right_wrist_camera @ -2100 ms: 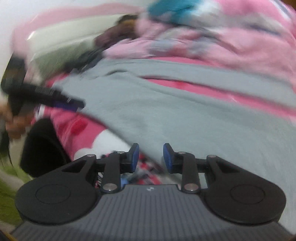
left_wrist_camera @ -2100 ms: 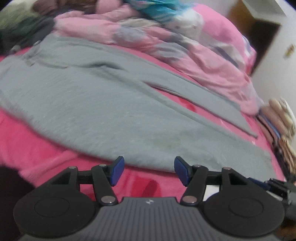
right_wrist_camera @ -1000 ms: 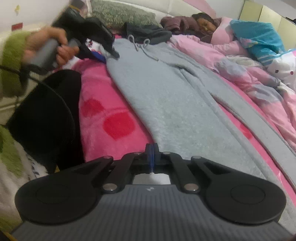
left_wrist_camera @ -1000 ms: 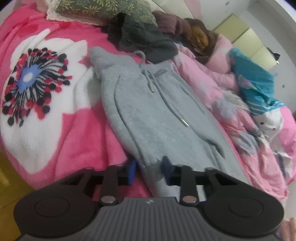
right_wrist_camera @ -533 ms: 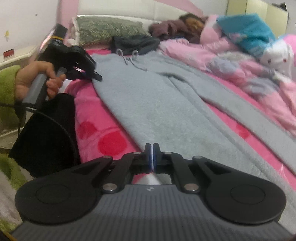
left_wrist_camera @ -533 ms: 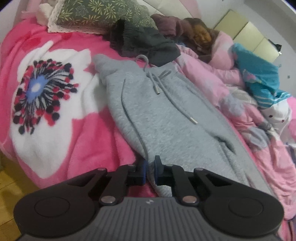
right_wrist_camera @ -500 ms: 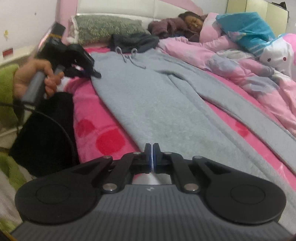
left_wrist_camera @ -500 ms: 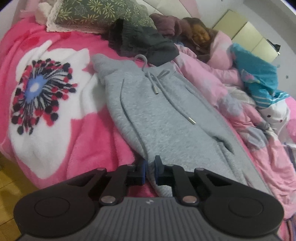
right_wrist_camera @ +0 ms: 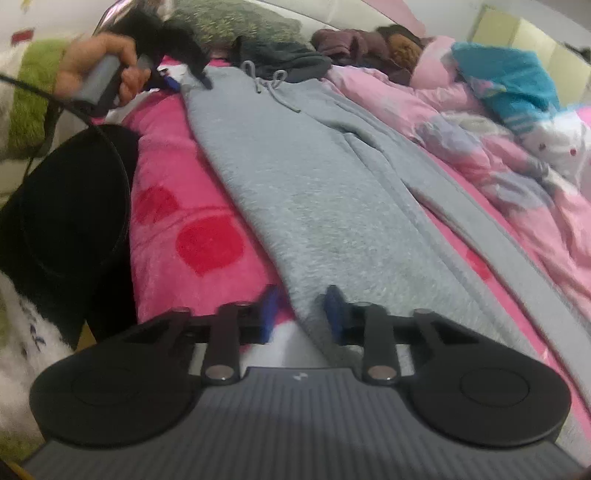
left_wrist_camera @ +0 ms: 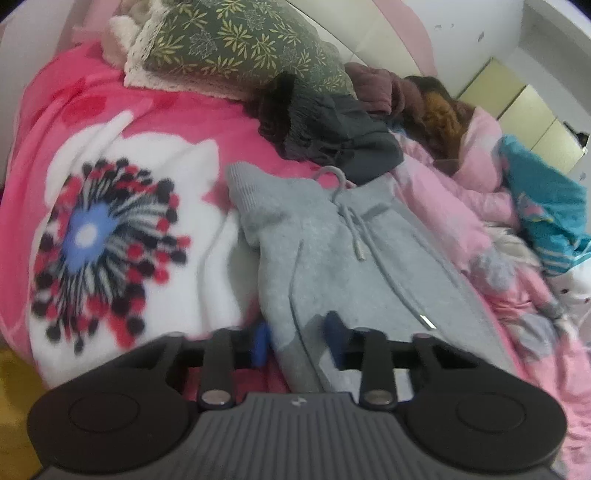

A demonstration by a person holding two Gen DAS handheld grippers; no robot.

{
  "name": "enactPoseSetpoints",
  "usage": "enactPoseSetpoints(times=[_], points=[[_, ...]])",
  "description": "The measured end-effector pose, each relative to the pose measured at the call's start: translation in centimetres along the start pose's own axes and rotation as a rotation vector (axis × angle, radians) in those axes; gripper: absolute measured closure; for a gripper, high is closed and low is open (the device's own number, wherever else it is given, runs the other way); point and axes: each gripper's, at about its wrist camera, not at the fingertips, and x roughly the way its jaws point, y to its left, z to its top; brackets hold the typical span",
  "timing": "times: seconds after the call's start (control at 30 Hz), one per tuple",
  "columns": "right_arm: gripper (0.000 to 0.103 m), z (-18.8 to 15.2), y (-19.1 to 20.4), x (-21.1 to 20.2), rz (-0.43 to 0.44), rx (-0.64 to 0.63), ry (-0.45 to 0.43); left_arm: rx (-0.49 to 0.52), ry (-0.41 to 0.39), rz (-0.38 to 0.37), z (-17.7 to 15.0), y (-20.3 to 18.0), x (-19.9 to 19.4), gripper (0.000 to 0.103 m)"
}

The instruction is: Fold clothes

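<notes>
On the pink blanket [left_wrist_camera: 122, 122] lie grey sweatpants [left_wrist_camera: 354, 266], spread lengthwise. The left gripper [left_wrist_camera: 297, 341] and right gripper [right_wrist_camera: 301, 314] both stand apart, straddling the fabric's near edge.

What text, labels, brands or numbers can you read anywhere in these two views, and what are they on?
No readable text in either view.
Left gripper body: a small pale logo mark, a symbol, not letters.
Right gripper body: the same small mark, not letters.
Grey drawstring sweatpants: no tag or print showing.
Small red patch on the wall: too blurred to read.
</notes>
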Motion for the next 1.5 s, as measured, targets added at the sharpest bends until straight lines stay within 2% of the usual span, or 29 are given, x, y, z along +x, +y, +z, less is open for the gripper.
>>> enactPoseSetpoints(times=[0.13,0.3,0.4,0.47,0.57,0.63,0.67,0.73,0.83,0.93,1.13,1.17,1.23,1.27,1.33,1.43,1.5], points=[[0.103,0.9,-0.4,-1.1,0.012,0.042,-0.015,0.023,-0.046,0.004,0.7,-0.5,-1.3,0.096],[0.103,-0.2,0.1,-0.6,0.035,0.052,0.0,0.091,-0.028,0.043,-0.3,-0.6,0.1,0.096],[0.099,-0.7,0.6,-0.7,0.025,0.04,-0.015,0.131,-0.037,0.049,-0.6,-0.7,-0.4,0.083],[0.098,-0.9,-0.1,-2.0,0.031,0.082,-0.038,0.137,-0.044,0.061,-0.6,-0.5,-1.2,0.066],[0.098,-1.6,-2.1,-4.1,0.016,0.199,-0.074,0.164,-0.095,0.114,-1.0,-0.8,-3.2,0.065],[0.098,-2.2,-4.2,-5.0,-0.022,0.317,-0.088,0.22,-0.145,0.115,-1.8,-2.1,-4.6,0.064],[0.098,-2.4,-5.2,-4.8,-0.038,0.368,-0.083,0.25,-0.163,0.105,-2.3,-3.0,-5.3,0.064],[0.098,-2.9,-6.9,-4.1,-0.068,0.451,-0.052,0.322,-0.154,0.035,-3.6,-5.4,-6.0,0.062],[0.098,-4.4,-7.9,-2.2,-0.094,0.479,0.096,0.407,-0.083,-0.08,-6.1,-8.9,-6.4,0.06],[0.098,-7.2,-8.4,-5.0,-0.11,0.522,0.138,0.48,0.003,-0.166,-8.7,-11.4,-6.3,0.06],[0.097,-11.9,-10.2,-12.2,-0.248,0.638,0.295,0.674,0.091,-0.29,-13.1,-14.9,-6.7,0.053],[0.096,-12.1,-10.4,-12.9,-0.267,0.644,0.296,0.707,0.096,-0.31,-13.8,-15.5,-6.9,0.05],[0.095,-10.5,-10.7,-12.5,-0.264,0.626,0.199,0.776,0.117,-0.35,-15.1,-16.8,-7.3,0.043],[0.095,-9.5,-10.9,-11.6,-0.256,0.607,0.143,0.81,0.13,-0.367,-15.8,-17.5,-7.5,0.039],[0.094,-8.0,-11.1,-9.3,-0.259,0.559,0.074,0.867,0.163,-0.384,-17.3,-18.7,-7.7,0.039],[0.094,-8.7,-11.7,-6.3,-0.292,0.527,0.099,0.924,0.198,-0.398,-19.3,-19.8,-7.6,0.039],[0.094,-10.9,-12.6,-6.6,-0.365,0.535,0.161,0.94,0.224,-0.403,-20.5,-20.1,-7.4,0.039]])
